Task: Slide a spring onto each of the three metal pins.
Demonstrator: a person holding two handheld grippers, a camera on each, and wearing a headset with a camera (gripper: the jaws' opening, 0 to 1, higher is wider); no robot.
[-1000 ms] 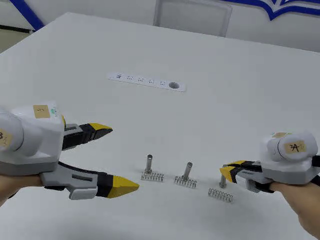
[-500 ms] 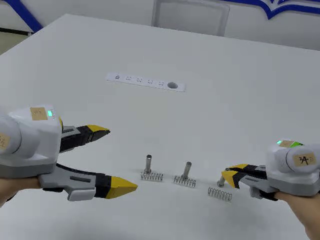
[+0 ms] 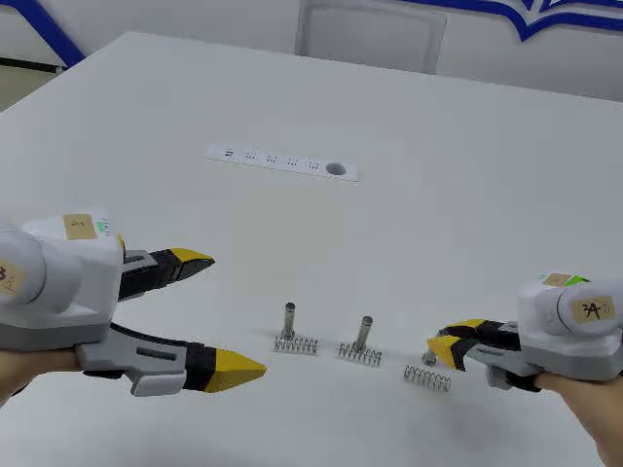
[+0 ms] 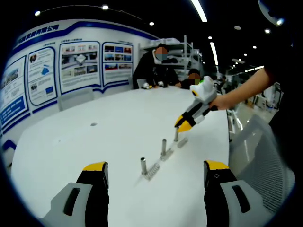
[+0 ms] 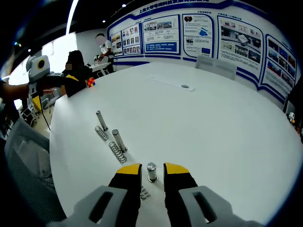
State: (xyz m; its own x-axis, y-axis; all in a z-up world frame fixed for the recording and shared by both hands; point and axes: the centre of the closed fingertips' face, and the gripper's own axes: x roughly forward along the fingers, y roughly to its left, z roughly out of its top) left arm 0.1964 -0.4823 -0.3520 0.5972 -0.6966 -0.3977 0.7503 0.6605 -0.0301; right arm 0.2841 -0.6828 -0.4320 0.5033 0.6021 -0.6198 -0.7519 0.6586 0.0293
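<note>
Three short metal pins stand in a row on the white table: left pin [image 3: 289, 317], middle pin [image 3: 364, 330], right pin [image 3: 429, 357]. A small spring lies in front of each: [image 3: 296, 344], [image 3: 359, 354], [image 3: 427, 378]. My right gripper [image 3: 444, 346] is low at the right pin, jaws narrowly open. In the right gripper view that pin [image 5: 151, 171] stands in the gap between the yellow tips of the right gripper [image 5: 152, 171], with its spring [image 5: 143, 193] just beneath. My left gripper [image 3: 220, 313] is wide open and holds nothing, left of the row. The left gripper view looks down the row [image 4: 164, 146].
A flush socket strip [image 3: 282, 161] lies in the table farther back. A chair [image 3: 370, 29] stands at the far edge. People sit at the table's far end [image 4: 156, 64]. Small coloured blocks [image 5: 89, 82] lie near the edge in the right gripper view.
My right gripper has sunk lower beside the right pin and drawn back slightly. The left gripper has dropped a little. Pins and springs have not moved.
</note>
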